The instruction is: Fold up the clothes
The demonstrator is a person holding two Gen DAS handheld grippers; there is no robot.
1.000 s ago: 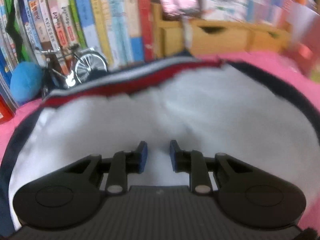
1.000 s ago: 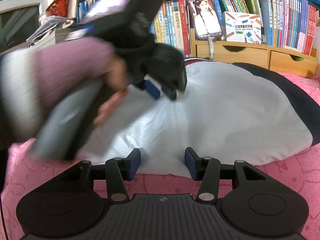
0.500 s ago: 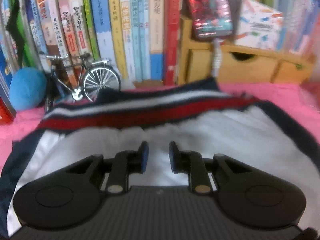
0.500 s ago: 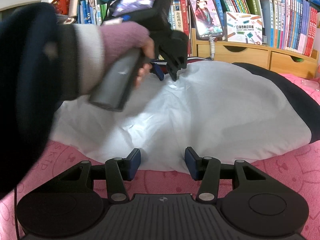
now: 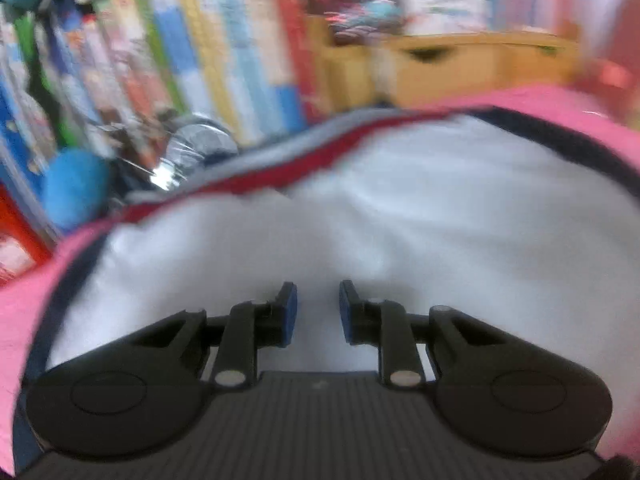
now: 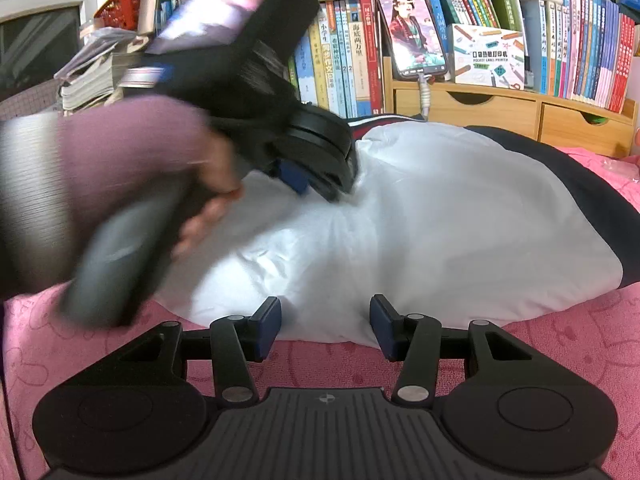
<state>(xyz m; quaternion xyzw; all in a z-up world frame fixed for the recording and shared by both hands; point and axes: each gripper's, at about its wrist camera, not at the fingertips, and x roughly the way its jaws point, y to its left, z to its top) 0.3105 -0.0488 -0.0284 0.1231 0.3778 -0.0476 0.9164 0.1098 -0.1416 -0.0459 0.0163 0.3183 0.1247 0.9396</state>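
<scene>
Garment (image 6: pixel 440 220) lay white lining up on pink cover (image 6: pixel 560 340), navy edge far right, striped hem (image 5: pixel 280 168) far; fold stage undecidable. Left gripper (image 5: pixel 318 312) narrowly parted, low over lining, holding nothing. Right gripper (image 6: pixel 325 328) wide, empty, at near edge.

garment (image 6: pixel 460 232) | white lining up, navy edges, red-white striped hem | spread flat, wrinkled
</scene>
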